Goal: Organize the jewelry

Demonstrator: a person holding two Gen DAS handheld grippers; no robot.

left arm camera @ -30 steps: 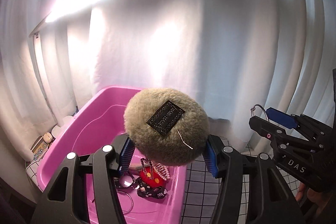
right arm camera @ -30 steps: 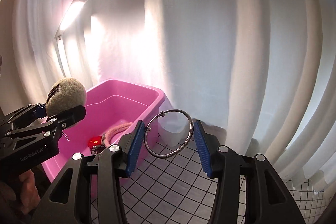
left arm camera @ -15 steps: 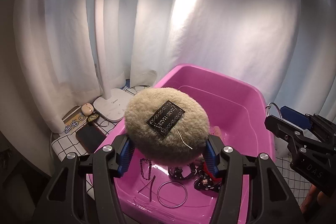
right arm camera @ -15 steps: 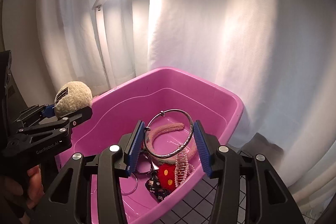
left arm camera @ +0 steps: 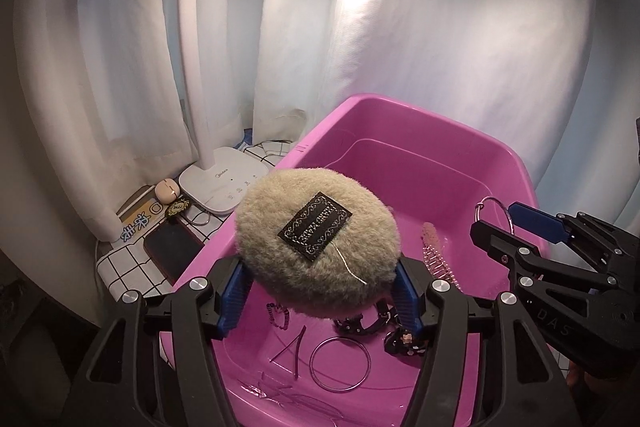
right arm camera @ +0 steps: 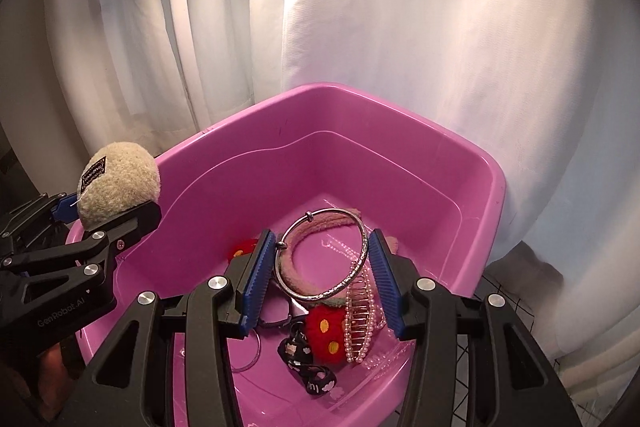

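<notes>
My left gripper (left arm camera: 318, 293) is shut on a beige fluffy pom-pom (left arm camera: 316, 247) with a black label, held above the near left part of the pink tub (left arm camera: 404, 123). My right gripper (right arm camera: 322, 281) is shut on a silver bangle (right arm camera: 324, 255), held upright over the tub (right arm camera: 492, 195). In the tub lie a pink fuzzy headband (right arm camera: 296, 269), a red felt clip (right arm camera: 326, 329), a pearl comb (right arm camera: 360, 319), a black patterned bow (right arm camera: 304, 355) and a thin silver ring (left arm camera: 340, 363). The right gripper also shows in the left wrist view (left arm camera: 516, 223), and the left gripper in the right wrist view (right arm camera: 112, 203).
A white desk lamp (left arm camera: 224, 187) stands left of the tub on a checked cloth (left arm camera: 128, 267). Next to it lie a dark phone (left arm camera: 174, 247), a small beige case (left arm camera: 166, 189) and a card. White curtains (right arm camera: 400, 27) hang close behind.
Both grippers have swung left and come over the tub, each still holding its item. The tub's contents now lie right below them.
</notes>
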